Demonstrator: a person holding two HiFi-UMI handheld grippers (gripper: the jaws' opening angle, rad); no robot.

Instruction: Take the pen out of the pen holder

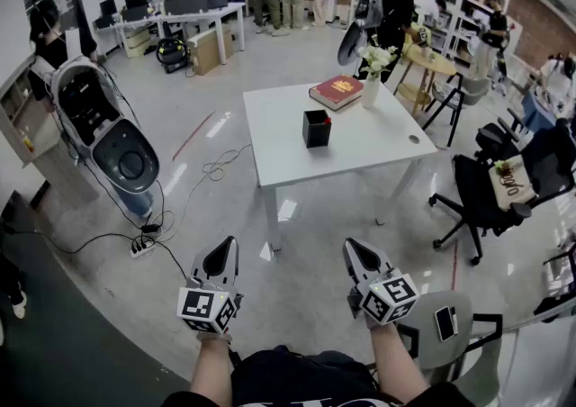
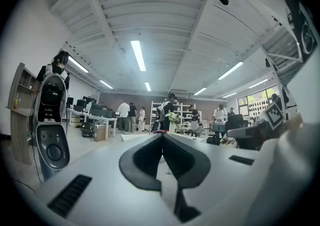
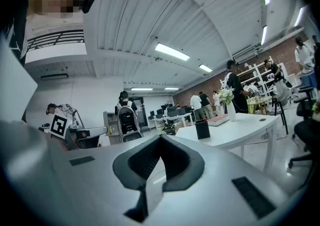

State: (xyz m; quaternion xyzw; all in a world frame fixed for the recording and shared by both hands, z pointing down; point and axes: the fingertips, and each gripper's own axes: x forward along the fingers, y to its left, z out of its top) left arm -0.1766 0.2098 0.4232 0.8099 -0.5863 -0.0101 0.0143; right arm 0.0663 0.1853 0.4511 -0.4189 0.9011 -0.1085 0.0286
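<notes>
Both grippers held level over the grey floor [image 1: 290,284], well short of the white table [image 1: 382,149]. L gripper [image 1: 229,245]: jaws together, nothing btwn them. R gripper [image 1: 352,248]: jaws together too, empty. Black pen holder [image 1: 316,129] stands upright near the table's middle, w/ a red book [image 1: 336,91] and a white vase [image 1: 371,92] of flowers behind it, nearer the far edge. Small red bit shows at the holder's right side; can't tell if that's the pen. Holder well apart from both grippers. Black office chair [image 1: 477,194] stands right of the table.
</notes>
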